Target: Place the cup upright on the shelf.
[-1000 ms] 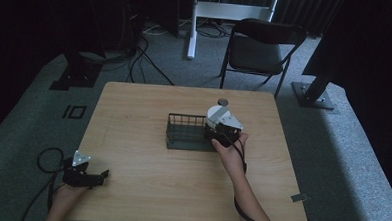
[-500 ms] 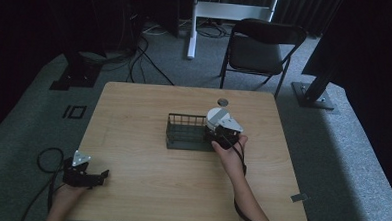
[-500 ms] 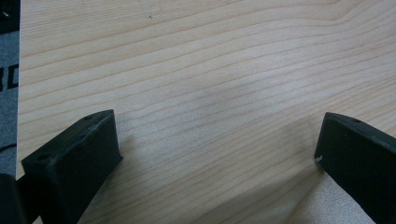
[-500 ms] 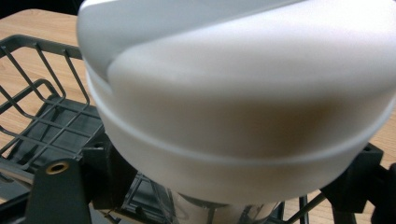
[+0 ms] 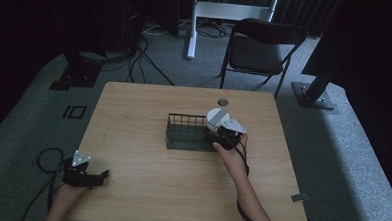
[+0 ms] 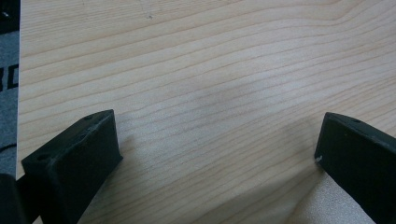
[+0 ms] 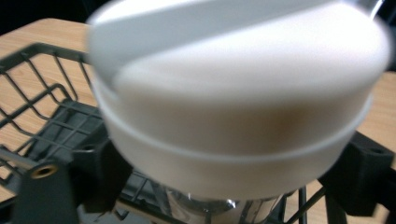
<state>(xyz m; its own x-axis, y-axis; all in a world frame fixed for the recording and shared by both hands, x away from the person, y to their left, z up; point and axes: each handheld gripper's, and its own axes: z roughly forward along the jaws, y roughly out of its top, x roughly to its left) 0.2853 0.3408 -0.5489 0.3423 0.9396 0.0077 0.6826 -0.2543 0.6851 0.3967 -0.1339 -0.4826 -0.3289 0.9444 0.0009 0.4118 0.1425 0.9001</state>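
Lidded jar (apparently over) basket's right end, mid-table

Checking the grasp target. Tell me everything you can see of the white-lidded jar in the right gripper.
The jar has a broad white round cap with a raised bar across its top and a stepped rim; below it a clear, shiny body shows. It looks like plastic. It stands roughly upright between the jaws of the right gripper, which close on it, above the right end of the dark wire basket on the wooden table. Contents cannot be told.

Left hand-held gripper gapes wide; right hand-held gripper is clamped.
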